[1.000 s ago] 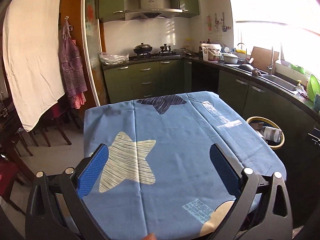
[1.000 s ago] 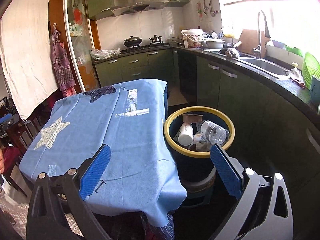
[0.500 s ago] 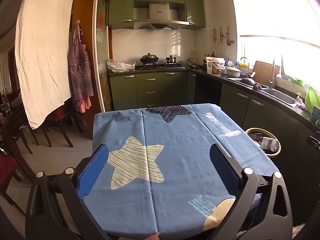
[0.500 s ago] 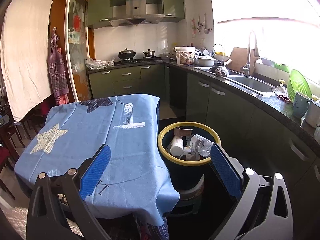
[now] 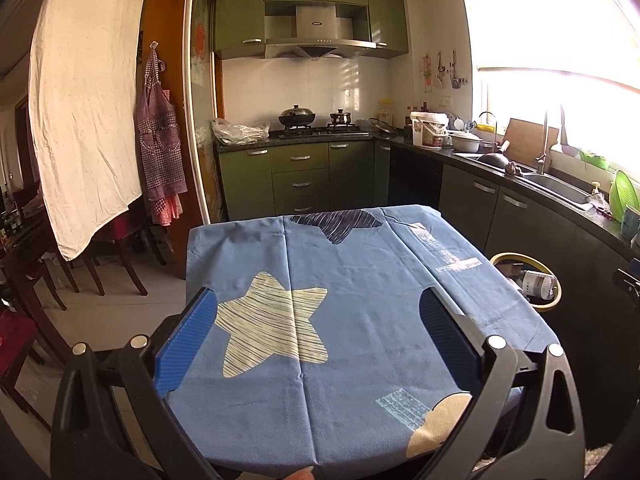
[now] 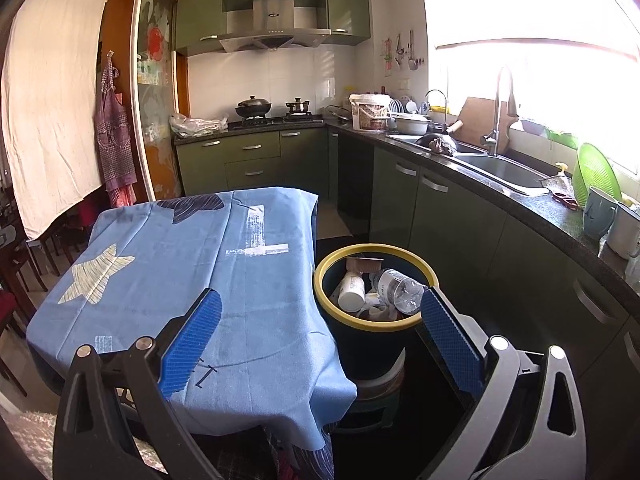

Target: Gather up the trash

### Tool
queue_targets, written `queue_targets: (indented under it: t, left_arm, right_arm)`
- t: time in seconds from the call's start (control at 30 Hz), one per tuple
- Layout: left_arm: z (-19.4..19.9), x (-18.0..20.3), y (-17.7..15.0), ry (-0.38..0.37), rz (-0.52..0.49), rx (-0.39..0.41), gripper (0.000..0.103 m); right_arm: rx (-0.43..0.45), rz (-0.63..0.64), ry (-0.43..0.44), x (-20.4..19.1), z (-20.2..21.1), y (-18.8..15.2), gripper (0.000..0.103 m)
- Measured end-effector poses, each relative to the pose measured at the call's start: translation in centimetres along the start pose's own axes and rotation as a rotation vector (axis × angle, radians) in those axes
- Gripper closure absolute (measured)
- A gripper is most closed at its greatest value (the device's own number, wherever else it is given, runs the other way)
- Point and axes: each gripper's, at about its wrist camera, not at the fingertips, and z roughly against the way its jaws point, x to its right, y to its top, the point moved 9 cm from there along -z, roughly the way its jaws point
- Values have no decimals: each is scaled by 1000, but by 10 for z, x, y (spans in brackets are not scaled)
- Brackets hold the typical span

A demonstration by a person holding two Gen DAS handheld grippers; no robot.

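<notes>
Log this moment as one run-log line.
left gripper: open, empty | right gripper: open, empty | bin: holds bottles, beside table | tablecloth: no trash visible

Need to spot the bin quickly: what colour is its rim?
Yellow rim on a dark bin, clearest in the right wrist view.

blue star-print cloth, yellow-rimmed bin, green cabs

Matt blue cloth drapes the worktop; at its 3 o'clock, a glossy plastic bin holds a clear plastic bottle. Fingers wear textured blue pads.
</notes>
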Motion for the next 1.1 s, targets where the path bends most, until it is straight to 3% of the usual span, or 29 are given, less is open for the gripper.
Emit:
queue_targets:
  t: [1.1]
  left_arm:
    - [-1,10,-3,-24,-13,-4,6]
  right_arm:
    - [-2,-5,-4,3,-1,1,5]
